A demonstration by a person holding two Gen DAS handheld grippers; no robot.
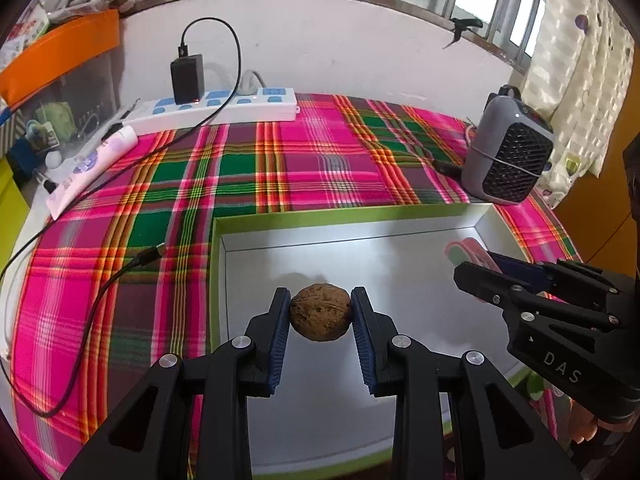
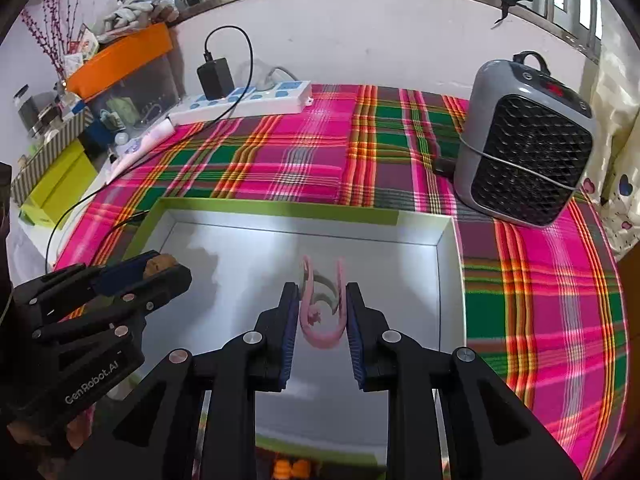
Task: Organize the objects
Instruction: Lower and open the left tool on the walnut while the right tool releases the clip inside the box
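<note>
Left gripper (image 1: 321, 312) clamps a walnut (image 1: 320, 311) at lower centre, above the silver-lined box (image 1: 280, 236); right gripper (image 2: 323, 312) pinches a pink curved clip (image 2: 316, 316), lower centre; plaid cloth (image 1: 248, 176) beneath.

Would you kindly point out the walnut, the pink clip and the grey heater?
walnut (image 1: 320, 312): left wrist view, shell centre.
pink clip (image 2: 320, 334): right wrist view, lower curve.
grey heater (image 2: 528, 152): right wrist view, front grille.

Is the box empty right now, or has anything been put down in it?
Apparently empty: the box's visible silver floor is bare. The walnut and pink clip are above it, each gripped in a claw.
</note>
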